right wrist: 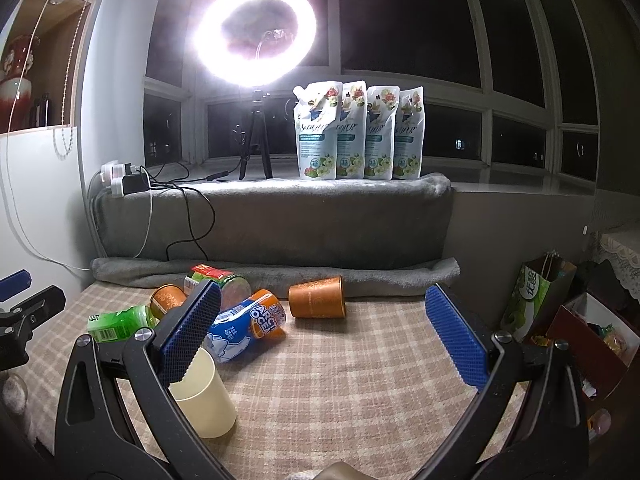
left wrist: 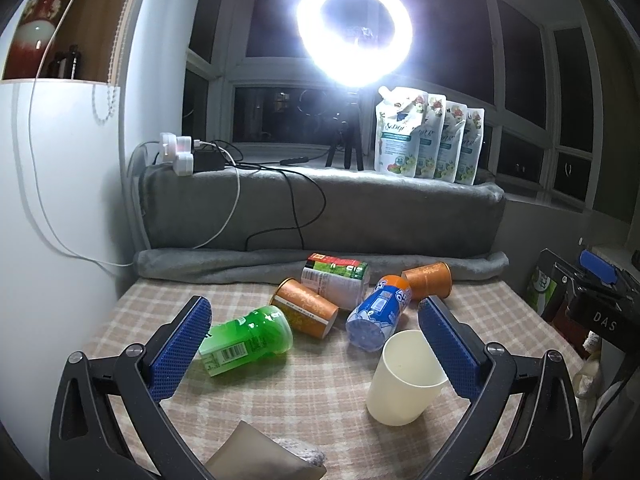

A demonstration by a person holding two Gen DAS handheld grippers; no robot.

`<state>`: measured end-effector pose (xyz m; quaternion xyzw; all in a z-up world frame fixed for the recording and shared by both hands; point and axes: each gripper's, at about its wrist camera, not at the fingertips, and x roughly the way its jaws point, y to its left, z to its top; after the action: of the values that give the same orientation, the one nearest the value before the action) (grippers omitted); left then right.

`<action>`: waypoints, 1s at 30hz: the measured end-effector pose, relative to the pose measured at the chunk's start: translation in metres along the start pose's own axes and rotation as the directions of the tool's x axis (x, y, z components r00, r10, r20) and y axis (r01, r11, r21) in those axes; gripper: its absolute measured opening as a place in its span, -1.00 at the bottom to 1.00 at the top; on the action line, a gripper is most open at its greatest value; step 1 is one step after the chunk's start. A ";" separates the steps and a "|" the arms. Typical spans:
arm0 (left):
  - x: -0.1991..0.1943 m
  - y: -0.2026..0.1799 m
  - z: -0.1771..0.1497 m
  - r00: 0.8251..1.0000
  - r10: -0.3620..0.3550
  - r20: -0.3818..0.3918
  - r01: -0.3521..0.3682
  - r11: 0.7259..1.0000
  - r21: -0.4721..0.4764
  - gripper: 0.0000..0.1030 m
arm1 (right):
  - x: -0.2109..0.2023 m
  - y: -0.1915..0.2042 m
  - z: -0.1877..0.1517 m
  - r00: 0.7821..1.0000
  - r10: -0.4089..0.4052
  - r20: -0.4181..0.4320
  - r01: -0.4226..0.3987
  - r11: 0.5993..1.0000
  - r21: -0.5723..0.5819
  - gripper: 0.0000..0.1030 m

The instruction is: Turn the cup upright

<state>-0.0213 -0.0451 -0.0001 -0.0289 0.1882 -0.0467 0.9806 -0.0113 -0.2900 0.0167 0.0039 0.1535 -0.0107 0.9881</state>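
The left gripper [left wrist: 314,346] is held spread wide above the checked tablecloth [left wrist: 304,396], nothing between its blue pads. The right gripper [right wrist: 322,334] is likewise splayed and grasps nothing. The cream cup [left wrist: 406,378] is seen standing upright, mouth up, just in front of the toppled blue bottle [left wrist: 378,312] and green bottle [left wrist: 244,340].

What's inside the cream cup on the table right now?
The cream cup stands mouth up, and the inner wall in view looks bare. Its bottom is hidden by the near rim, so I can't confirm it's empty.
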 end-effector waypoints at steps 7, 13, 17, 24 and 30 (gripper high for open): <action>0.000 0.000 0.000 1.000 -0.001 -0.004 0.001 1.000 -0.004 0.99 | 0.000 0.000 0.000 1.000 -0.001 0.000 0.001 1.000 0.001 1.00; 0.000 -0.001 0.000 1.000 -0.002 -0.004 0.002 1.000 -0.005 0.99 | 0.001 0.000 0.000 1.000 0.003 -0.006 -0.003 1.000 -0.003 1.00; 0.000 -0.001 -0.001 1.000 -0.001 -0.006 0.001 1.000 -0.004 0.99 | 0.001 0.000 0.000 1.000 0.005 -0.005 -0.005 1.000 -0.003 1.00; 0.000 -0.001 -0.001 1.000 -0.002 -0.005 0.002 1.000 -0.005 0.99 | 0.001 0.001 0.000 1.000 0.006 -0.007 -0.006 1.000 -0.004 1.00; 0.000 0.000 0.000 1.000 -0.001 -0.005 0.001 1.000 -0.005 0.99 | 0.001 0.001 -0.001 1.000 0.008 -0.009 -0.008 1.000 -0.004 1.00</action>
<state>-0.0214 -0.0453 -0.0006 -0.0316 0.1909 -0.0469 0.9800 -0.0103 -0.2890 0.0154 0.0025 0.1580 -0.0067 0.9874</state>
